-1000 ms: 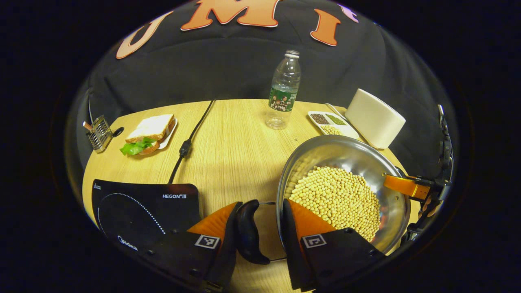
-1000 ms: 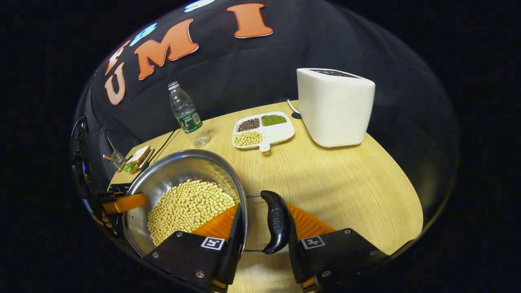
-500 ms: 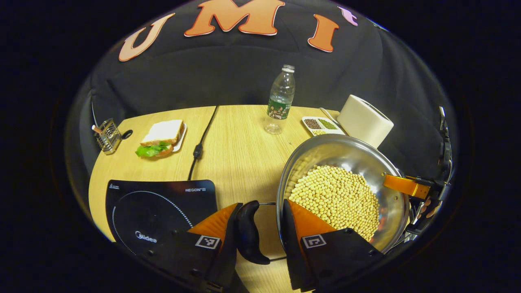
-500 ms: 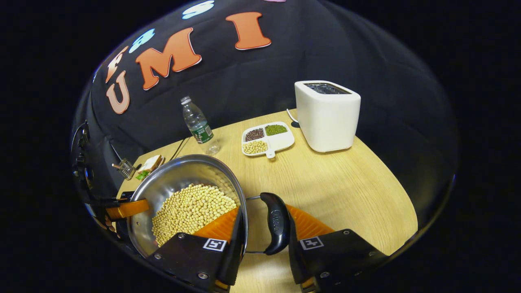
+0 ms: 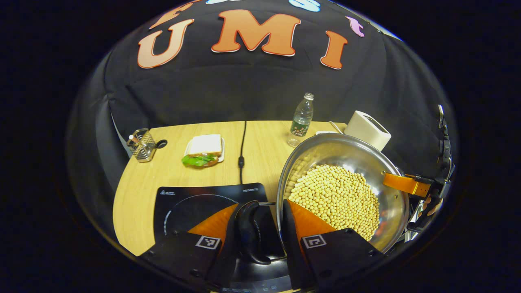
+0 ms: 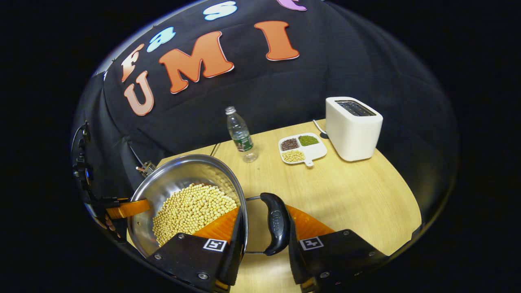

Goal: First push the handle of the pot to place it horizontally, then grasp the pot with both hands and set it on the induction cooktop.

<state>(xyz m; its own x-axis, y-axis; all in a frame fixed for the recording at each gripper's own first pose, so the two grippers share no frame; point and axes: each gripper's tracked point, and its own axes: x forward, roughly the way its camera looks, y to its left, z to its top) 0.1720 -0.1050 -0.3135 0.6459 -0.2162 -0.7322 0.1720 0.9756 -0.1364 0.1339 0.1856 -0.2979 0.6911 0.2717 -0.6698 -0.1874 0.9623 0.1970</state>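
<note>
Handles first: the left hand-held gripper (image 5: 260,228) is closed down on the pot's black side handle (image 5: 249,232), one finger outside the grip and the other against the steel wall inside the rim, so both fingers press on the pot. The right hand-held gripper (image 6: 264,228) clamps the opposite black side handle (image 6: 275,223) in the same way. Between them hangs the round stainless-steel pot (image 5: 346,154), well filled with pale yellow soybeans (image 5: 336,199) and apparently lifted off the wooden surface (image 5: 163,179). Just below the left handle lies the flat black induction cooktop (image 5: 191,199), with its ring marking to the left of the pot, so I judge the carry is nearly over its target but the pot body is not yet centred.

To finish well, shift the pot further left until its base sits over the ring, keep both grippers level so the beans do not slide or spill, then lower straight down and release only once the base rests flat.

Farther back in the left gripper view are a black power cord (image 5: 243,142), a sandwich on a small white plate (image 5: 204,148) and a wire basket (image 5: 143,140). Farthest stand a clear plastic bottle (image 6: 241,134), a divided white dish of beans (image 6: 302,147) and a white toaster (image 6: 353,128).
</note>
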